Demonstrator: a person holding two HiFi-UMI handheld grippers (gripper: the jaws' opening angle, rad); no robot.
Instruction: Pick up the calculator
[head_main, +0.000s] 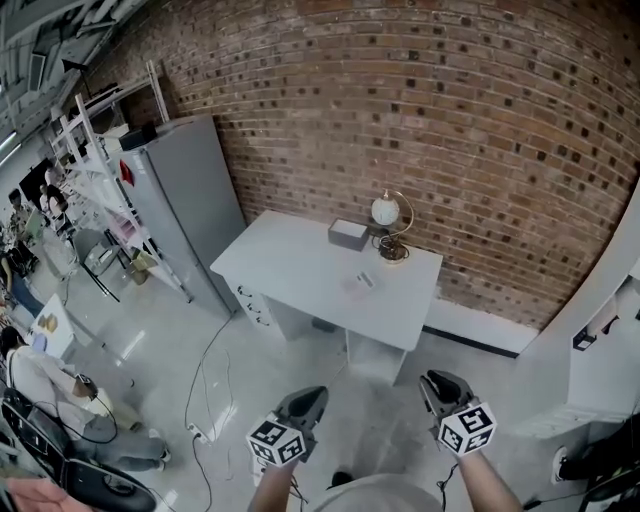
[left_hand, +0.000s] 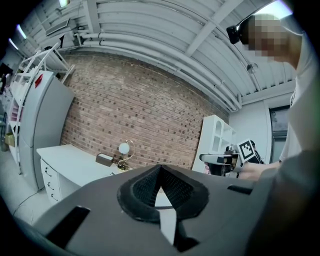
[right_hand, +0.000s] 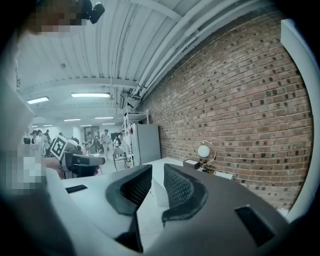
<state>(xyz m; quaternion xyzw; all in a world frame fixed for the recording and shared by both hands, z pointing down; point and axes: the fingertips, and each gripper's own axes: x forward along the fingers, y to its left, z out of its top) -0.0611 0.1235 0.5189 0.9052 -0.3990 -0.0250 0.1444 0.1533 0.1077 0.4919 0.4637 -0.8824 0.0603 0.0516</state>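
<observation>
A small flat pale thing, likely the calculator (head_main: 363, 281), lies on the white desk (head_main: 300, 265) far ahead by the brick wall. Both grippers are low and near me, well short of the desk, pointing level toward it. On the left gripper (head_main: 305, 400) (left_hand: 160, 169) the pad tips meet, with nothing between them. The right gripper (head_main: 445, 385) (right_hand: 157, 172) shows a narrow gap between its pads, and nothing is in it. Each gripper also shows in the other's view, held in a hand.
A globe lamp (head_main: 388, 215) and a grey box (head_main: 348, 235) stand at the desk's back edge. A tall grey cabinet (head_main: 185, 200) is left of the desk, a white cupboard (head_main: 600, 340) right. Cables (head_main: 205, 400) run over the floor. People sit at far left.
</observation>
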